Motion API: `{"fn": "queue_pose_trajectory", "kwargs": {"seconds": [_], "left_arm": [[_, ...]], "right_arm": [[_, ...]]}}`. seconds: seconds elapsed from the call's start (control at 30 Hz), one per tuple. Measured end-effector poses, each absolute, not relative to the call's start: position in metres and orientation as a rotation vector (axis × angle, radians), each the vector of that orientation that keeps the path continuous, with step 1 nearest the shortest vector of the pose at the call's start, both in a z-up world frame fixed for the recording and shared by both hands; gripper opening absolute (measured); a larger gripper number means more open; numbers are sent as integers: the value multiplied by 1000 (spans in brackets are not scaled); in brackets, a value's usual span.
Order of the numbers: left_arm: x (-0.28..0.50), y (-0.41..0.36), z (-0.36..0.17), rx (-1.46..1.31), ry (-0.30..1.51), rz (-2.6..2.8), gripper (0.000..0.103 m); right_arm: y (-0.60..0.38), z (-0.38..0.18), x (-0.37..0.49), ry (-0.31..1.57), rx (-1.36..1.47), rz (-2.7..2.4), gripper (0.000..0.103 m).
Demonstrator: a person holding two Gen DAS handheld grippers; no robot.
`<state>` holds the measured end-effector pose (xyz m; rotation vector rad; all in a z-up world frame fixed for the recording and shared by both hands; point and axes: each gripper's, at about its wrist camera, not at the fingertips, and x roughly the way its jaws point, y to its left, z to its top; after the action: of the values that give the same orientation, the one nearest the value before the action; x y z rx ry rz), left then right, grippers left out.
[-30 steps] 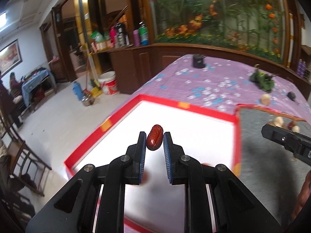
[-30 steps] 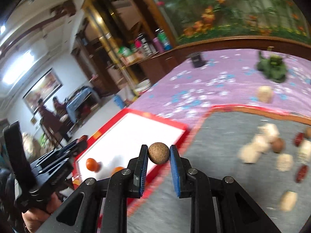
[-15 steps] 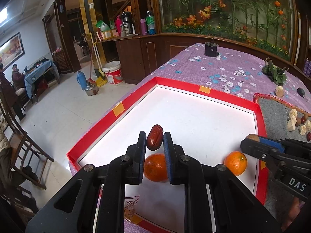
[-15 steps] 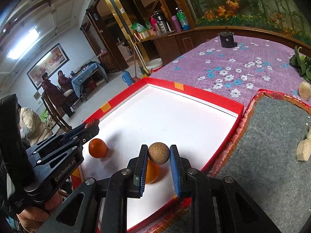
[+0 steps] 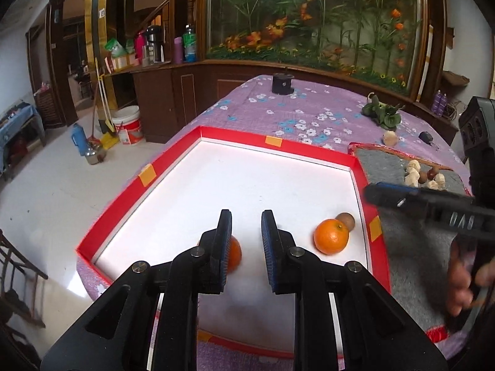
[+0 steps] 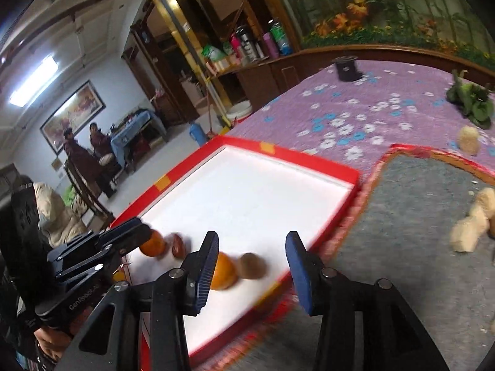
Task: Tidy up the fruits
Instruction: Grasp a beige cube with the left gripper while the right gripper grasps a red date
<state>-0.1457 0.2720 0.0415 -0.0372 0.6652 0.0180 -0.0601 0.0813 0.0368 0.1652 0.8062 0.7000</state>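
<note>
Red-rimmed and white inside, the tray [image 5: 280, 143] lies on the table [image 5: 309, 108] under a purple flowered cloth. A grey mat [image 5: 402, 247] lies against the tray's right rim.

Only the right wrist view shows the dark red date [image 6: 178, 245]. It lies inside the tray near the near-left corner, just beside an orange [image 6: 153, 244]. The left wrist view hides that spot behind its own fingers and shows only part of that orange past the left finger. The right wrist view also takes in people standing well beyond the tray's left side. Only the left wrist view shows the hand [image 5: 464, 275] gripping the right tool over the mat.

Both views show the second orange [image 5: 331, 236] near the tray's near-right corner. A brown round fruit [image 5: 346, 221] touches it on the side toward the right rim.

The left hand-held gripper [image 5: 246, 216] hangs over the tray's near end. Its jaws are narrowly apart with nothing between them.

The right hand-held gripper [image 6: 252, 238] hangs over the near-right corner. Its jaws have just been opening and now stand wide. The brown fruit lies on the tray floor below the gap, and neither pad touches it.
</note>
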Motion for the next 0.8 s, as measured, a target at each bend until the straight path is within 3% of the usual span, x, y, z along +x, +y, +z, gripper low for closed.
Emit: {"fn": "queue_pose_trajectory", "kwargs": {"seconds": [0.1,0.17,0.2,0.43,0.53,0.8], "left_arm": [[-150,269,43,-20,658,19,30],[-157,268,44,-14,650,34,46],[-158,266,44,-13,655,38,48],[-171,211,59,113,609,-32,49],[-174,173,66,175,585,-113,57],[-163,91,64,225,649,-290,60]], "right_arm": [[51,42,-64,776,197,658,43],[28,45,-68,756,211,619,43],[12,47,-70,746,225,596,43],[-98,54,-90,675,323,416,44],[-152,49,-98,664,375,316,44],[-220,38,-88,780,423,217,44]]}}
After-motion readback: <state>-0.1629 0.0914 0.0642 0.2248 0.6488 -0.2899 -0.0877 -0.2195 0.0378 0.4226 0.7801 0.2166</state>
